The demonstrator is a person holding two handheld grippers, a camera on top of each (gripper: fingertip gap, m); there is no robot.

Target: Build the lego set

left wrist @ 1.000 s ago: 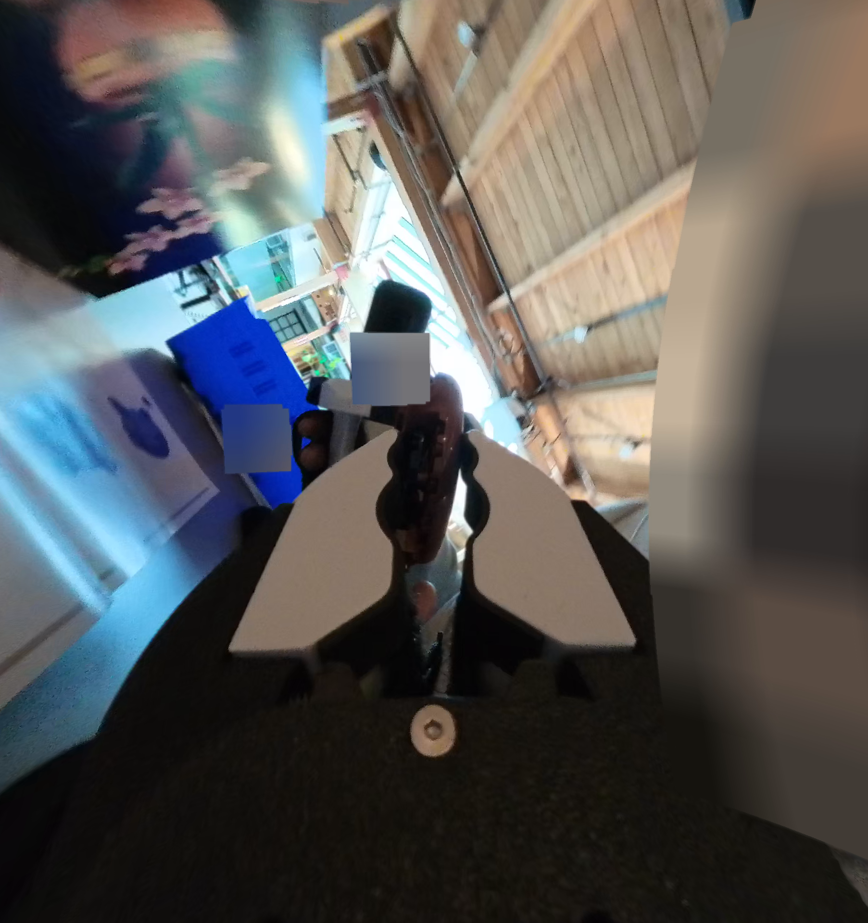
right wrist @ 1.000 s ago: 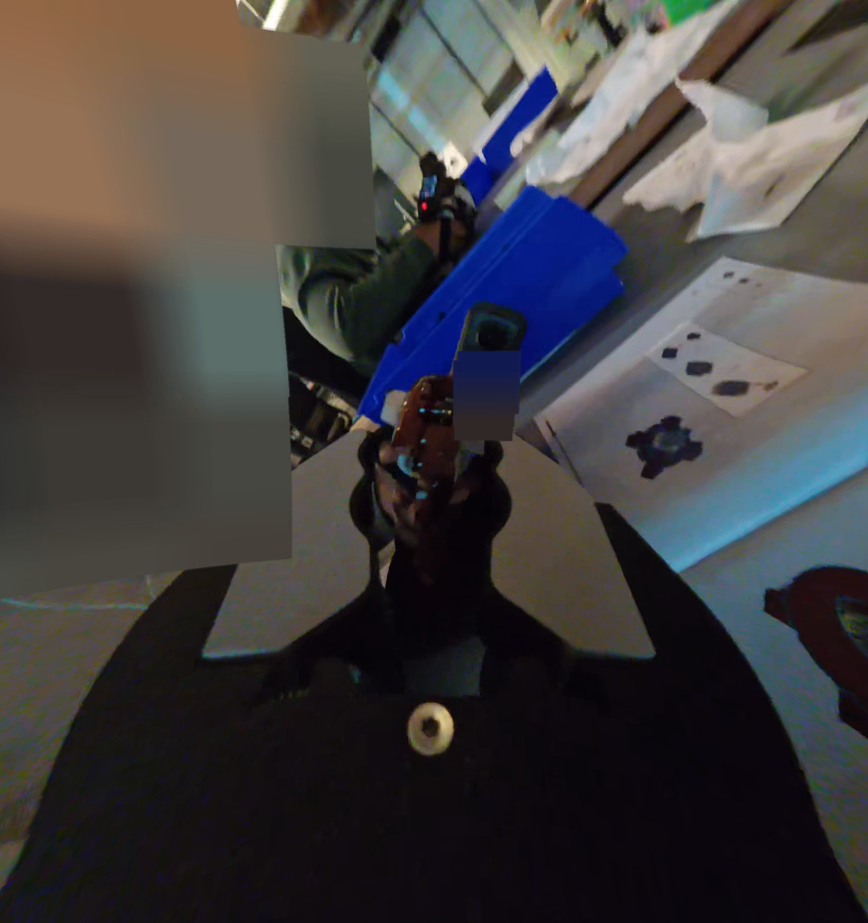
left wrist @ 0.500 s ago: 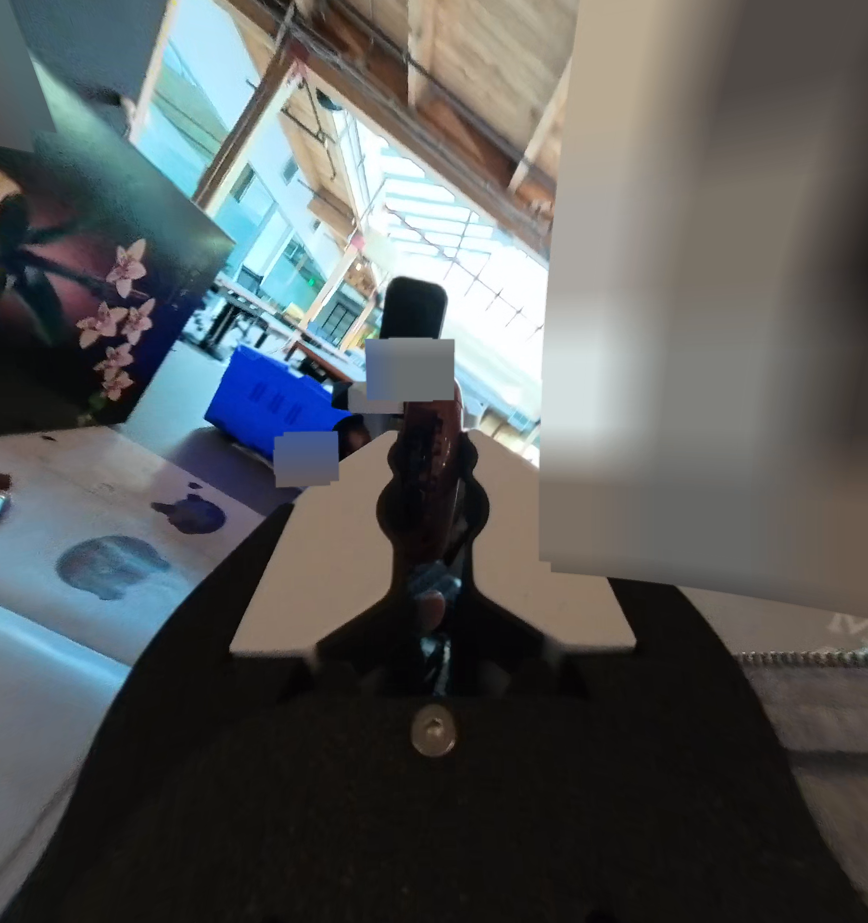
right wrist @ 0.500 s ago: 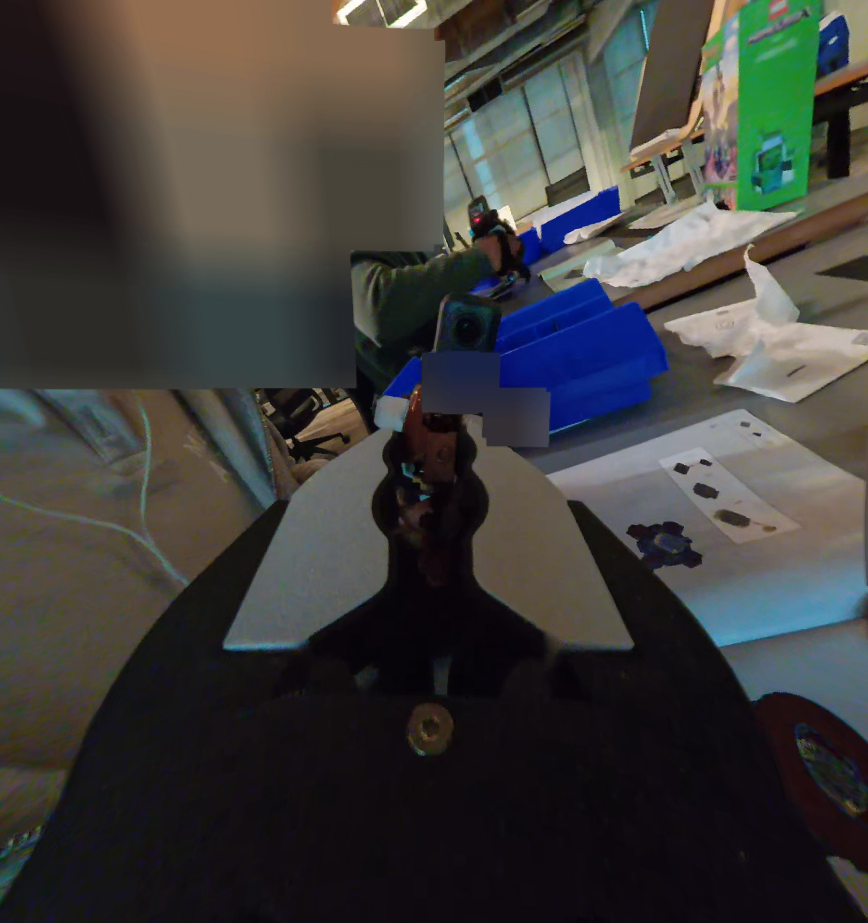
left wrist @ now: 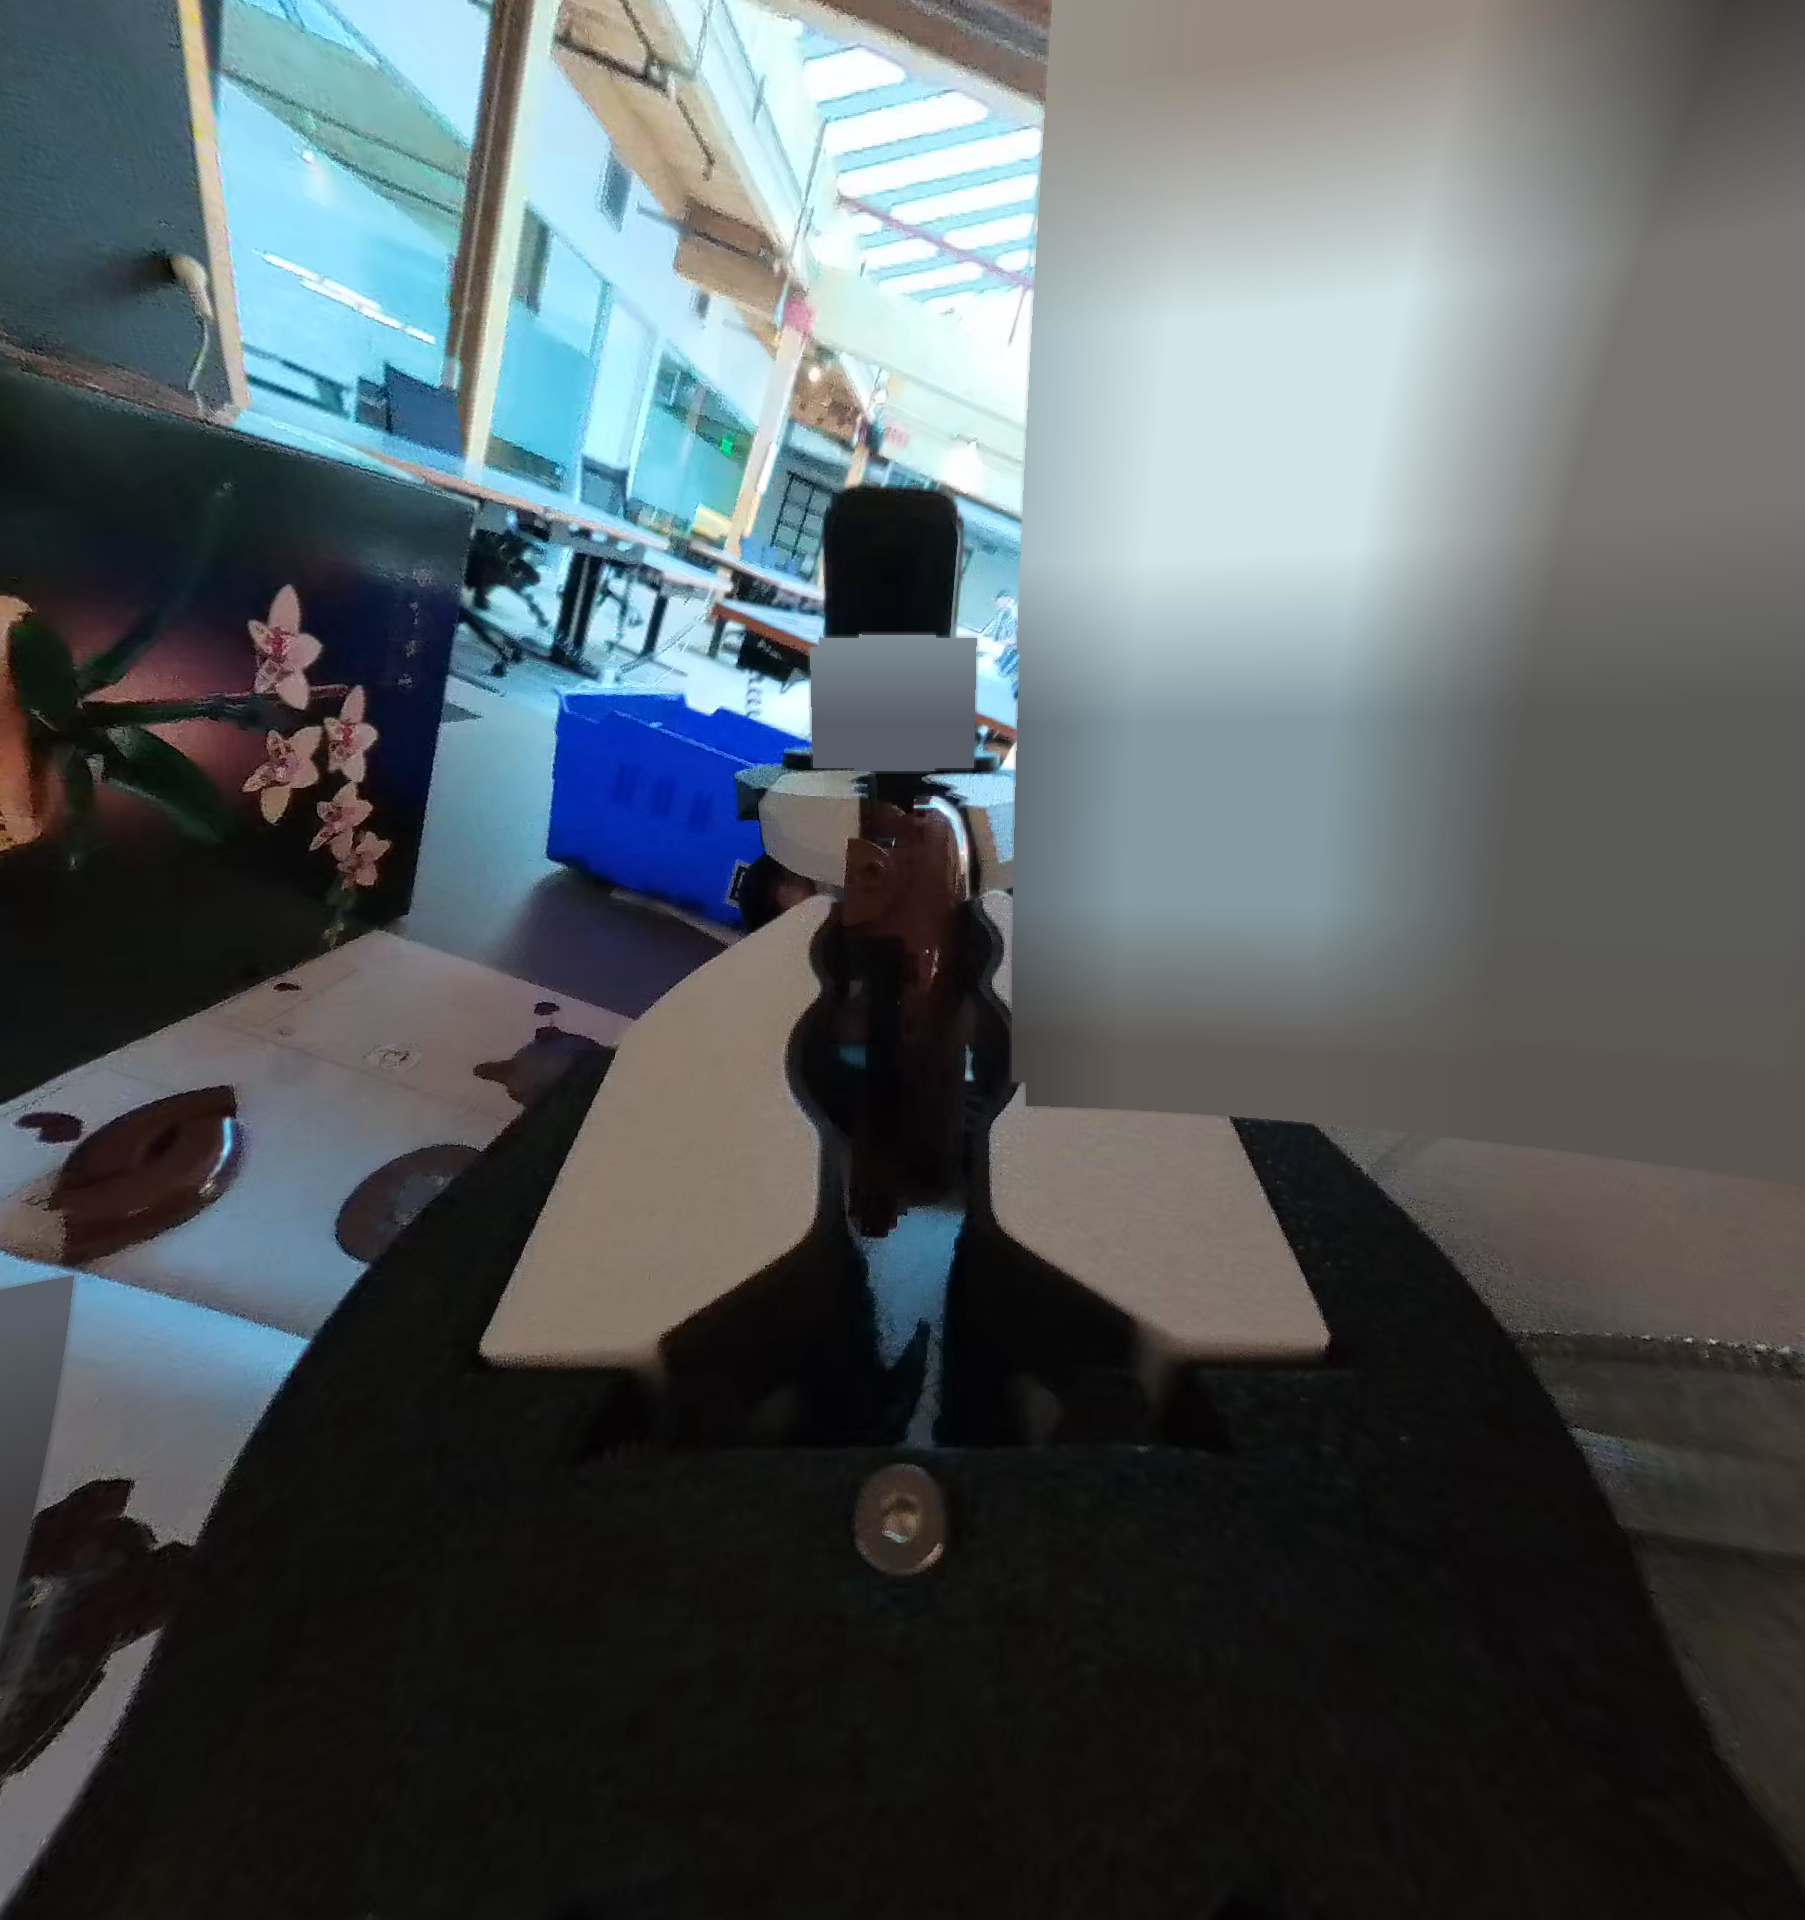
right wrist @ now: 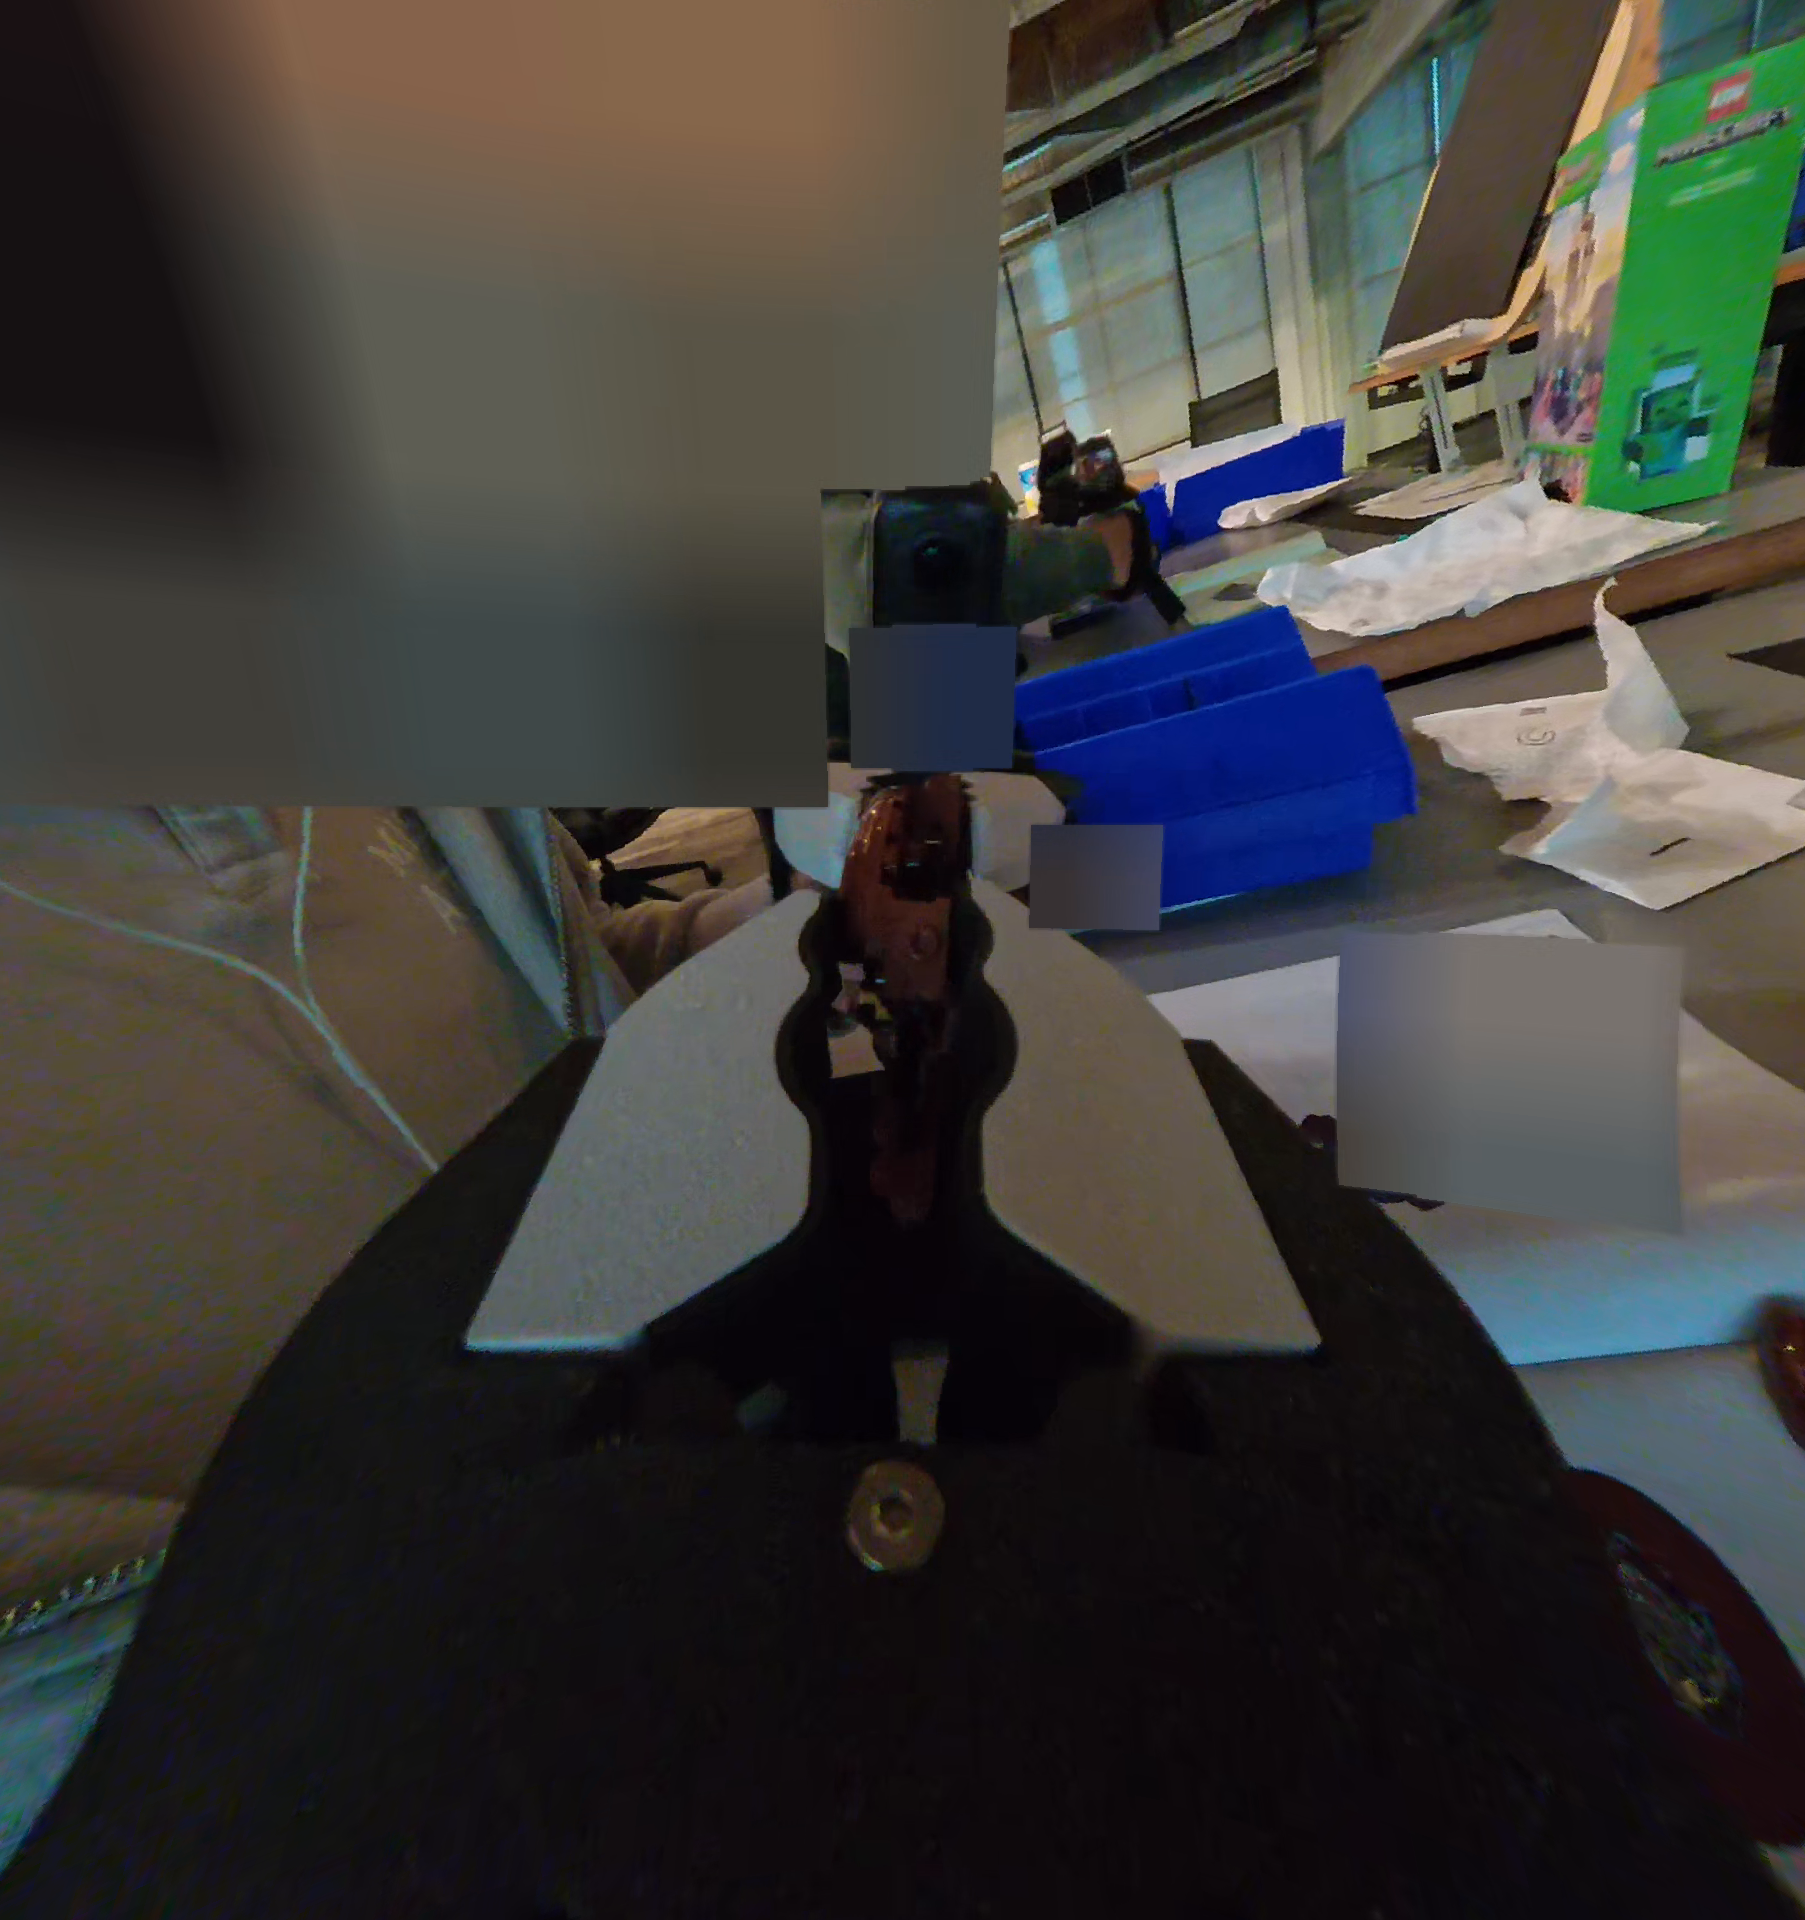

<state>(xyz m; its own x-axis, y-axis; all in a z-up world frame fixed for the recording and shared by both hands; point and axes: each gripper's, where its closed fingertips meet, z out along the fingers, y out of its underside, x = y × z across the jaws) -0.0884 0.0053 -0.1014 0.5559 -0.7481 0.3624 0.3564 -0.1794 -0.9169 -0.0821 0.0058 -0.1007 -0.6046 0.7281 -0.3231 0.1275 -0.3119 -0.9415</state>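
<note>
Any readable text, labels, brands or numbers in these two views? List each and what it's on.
Green box: logo and title near top, legible; wording not copied here.
Dark orchid box: pale print near right edge, too small.
Blue bin: corner label, blurred.
White paper sheets: faint marks, unreadable.

Left gripper [left wrist: 903,935] jaws clamp a brown piece [left wrist: 903,997] that the right gripper [left wrist: 882,821] also grips

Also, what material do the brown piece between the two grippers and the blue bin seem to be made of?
The brown piece looks like glossy hard plastic, judging by its sharp highlights and molded stud; both grippers clamp it end to end. The blue bin looks like matte molded plastic: uniform colour, thick rigid walls and dividers.
</note>
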